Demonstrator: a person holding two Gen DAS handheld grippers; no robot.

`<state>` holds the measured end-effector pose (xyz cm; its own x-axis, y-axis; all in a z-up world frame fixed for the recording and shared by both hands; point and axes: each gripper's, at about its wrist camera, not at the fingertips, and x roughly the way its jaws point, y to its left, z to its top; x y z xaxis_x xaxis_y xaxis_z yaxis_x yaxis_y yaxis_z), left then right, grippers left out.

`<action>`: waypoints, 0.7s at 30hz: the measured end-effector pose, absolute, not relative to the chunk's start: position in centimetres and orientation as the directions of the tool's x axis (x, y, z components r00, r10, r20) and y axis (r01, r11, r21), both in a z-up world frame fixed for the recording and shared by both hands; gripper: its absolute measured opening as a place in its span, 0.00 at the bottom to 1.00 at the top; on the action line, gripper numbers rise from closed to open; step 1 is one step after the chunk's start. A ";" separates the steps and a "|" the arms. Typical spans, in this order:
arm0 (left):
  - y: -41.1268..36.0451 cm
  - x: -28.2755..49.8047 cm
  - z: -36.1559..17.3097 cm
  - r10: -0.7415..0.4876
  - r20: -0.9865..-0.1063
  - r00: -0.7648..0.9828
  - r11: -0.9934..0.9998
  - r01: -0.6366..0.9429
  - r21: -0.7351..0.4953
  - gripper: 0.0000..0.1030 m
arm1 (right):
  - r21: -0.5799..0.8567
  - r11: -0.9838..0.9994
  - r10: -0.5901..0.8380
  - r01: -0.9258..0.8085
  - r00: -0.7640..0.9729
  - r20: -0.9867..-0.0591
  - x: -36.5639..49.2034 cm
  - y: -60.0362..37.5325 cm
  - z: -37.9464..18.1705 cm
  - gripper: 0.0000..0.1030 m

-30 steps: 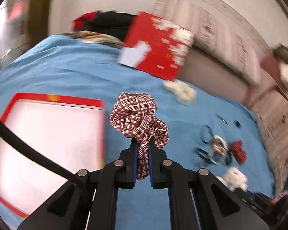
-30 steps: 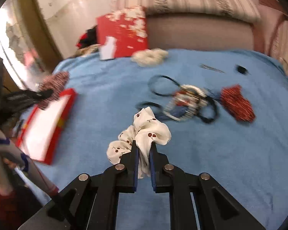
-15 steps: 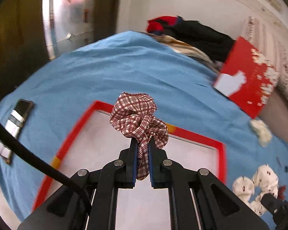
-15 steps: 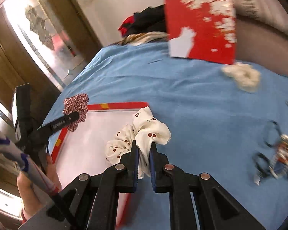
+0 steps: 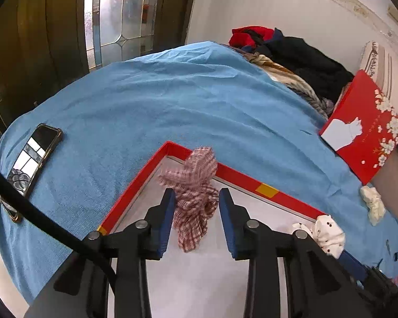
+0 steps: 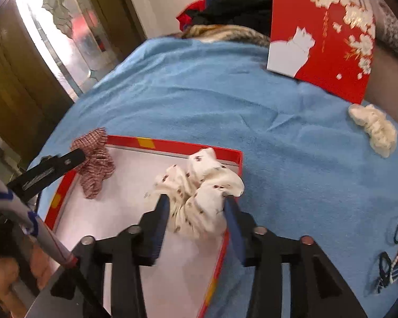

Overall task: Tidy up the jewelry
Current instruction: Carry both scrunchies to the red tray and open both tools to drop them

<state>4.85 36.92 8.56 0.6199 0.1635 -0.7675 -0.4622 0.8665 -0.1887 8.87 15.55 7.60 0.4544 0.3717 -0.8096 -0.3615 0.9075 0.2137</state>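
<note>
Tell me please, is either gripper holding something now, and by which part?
Nothing is held. The left gripper is open, the plaid scrunchie loose between its jaws. The right gripper is open around the white cherry-print scrunchie, over the red-rimmed tray.

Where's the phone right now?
In the left wrist view the phone lies flat on the blue blanket at far left, apart from the red-rimmed tray. It does not show in the right wrist view.

Home bedroom — blue bedspread point(image 5: 172, 100), heaped clothes point(image 5: 291, 50), stained-glass door point(image 5: 116, 13)
</note>
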 end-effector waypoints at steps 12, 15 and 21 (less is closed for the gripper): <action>33.3 2.6 11.0 0.108 -0.719 0.686 0.895 -0.382 -0.231 0.32 | 0.168 0.934 0.288 -0.315 0.386 -0.876 1.7 14.5 4.3 0.08; 32.1 2.0 11.7 0.101 -0.706 0.701 0.909 -0.354 -0.221 0.32 | 0.208 0.941 0.301 -0.269 0.377 -0.876 0.6 13.8 4.3 0.08; 30.0 1.3 12.4 0.043 -0.704 0.709 0.927 -0.291 -0.236 0.34 | 0.224 0.936 0.318 -0.271 0.381 -0.868 -2.8 12.5 4.3 0.12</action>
<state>1.30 29.97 12.39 0.7093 0.0431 -0.7035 -0.2905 0.9273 -0.2360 -2.78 12.47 4.30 0.3813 0.3183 -0.8679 -0.2713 0.9361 0.2241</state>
